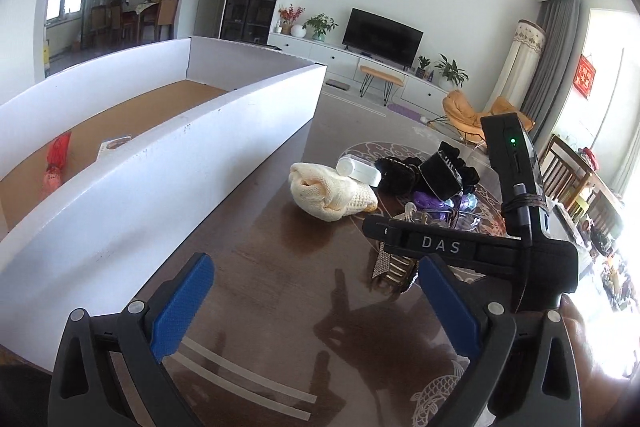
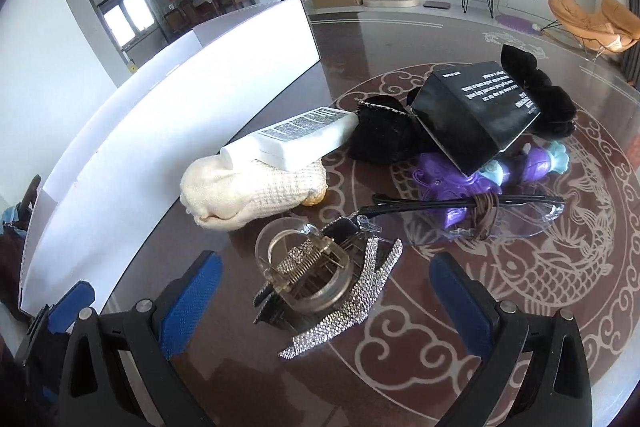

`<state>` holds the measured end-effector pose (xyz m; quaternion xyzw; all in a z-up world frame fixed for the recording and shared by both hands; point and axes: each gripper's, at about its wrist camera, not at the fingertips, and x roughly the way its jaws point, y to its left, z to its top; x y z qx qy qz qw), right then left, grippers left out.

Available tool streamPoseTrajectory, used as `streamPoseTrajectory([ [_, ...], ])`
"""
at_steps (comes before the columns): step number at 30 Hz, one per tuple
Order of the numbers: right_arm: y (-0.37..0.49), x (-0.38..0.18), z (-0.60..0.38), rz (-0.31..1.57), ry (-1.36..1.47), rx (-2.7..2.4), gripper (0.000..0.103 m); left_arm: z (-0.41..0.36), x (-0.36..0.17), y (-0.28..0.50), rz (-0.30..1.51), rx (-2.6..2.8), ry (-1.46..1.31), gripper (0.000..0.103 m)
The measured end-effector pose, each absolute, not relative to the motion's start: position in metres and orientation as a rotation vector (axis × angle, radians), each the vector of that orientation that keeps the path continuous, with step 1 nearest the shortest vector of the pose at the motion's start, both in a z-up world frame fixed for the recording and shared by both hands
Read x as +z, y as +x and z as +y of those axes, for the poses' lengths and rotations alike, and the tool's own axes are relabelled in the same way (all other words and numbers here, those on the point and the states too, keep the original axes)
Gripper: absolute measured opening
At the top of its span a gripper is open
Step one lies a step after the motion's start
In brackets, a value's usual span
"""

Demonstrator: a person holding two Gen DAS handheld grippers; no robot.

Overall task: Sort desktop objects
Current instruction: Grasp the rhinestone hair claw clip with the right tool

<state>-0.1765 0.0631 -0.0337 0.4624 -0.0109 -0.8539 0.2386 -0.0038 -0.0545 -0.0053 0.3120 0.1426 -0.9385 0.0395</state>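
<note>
Left tongs (image 1: 316, 307), jaws wide apart and empty, hover over bare desk (image 1: 280, 267); the white box (image 1: 160, 163) lies to their left, already holding a red item (image 1: 56, 163). The right tongs (image 2: 324, 303), marked "DAS" on the body as seen from the left wrist, are equally spread and empty, with the rhinestone hair clip (image 2: 320, 275) lying between their tips. Ahead: cream glove (image 2: 248, 191), white tube (image 2: 296, 139), black carton (image 2: 476, 115), clear glasses (image 2: 480, 215). Risk: closing may skid the clip on the glossy surface or snag its clear ring. Carton print is reversed, unreadable.
</note>
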Motion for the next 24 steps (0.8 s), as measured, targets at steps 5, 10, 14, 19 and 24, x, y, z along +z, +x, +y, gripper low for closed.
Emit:
streamPoseTrajectory([
  [5,-0.182,-0.048,0.039,0.114,1.309,-2.376,0.102,-0.055,-0.011,-0.011,0.456,-2.865,1.005,0.103],
  [10,-0.173,-0.049,0.036,0.263,1.266,-2.464,0.076,-0.05,-0.014,-0.016,0.429,-2.874,1.032,0.103],
  [14,-0.167,-0.048,0.05,0.246,1.247,-2.498,0.059,-0.051,-0.015,-0.017,0.436,-2.872,1.044,0.103],
  [19,-0.149,-0.048,0.082,0.254,1.246,-2.532,0.058,-0.054,-0.02,-0.019,0.47,-2.856,1.076,0.103],
  [24,-0.12,-0.044,0.138,0.2,1.29,-2.598,0.058,-0.049,-0.022,-0.021,0.45,-2.862,1.105,0.103],
])
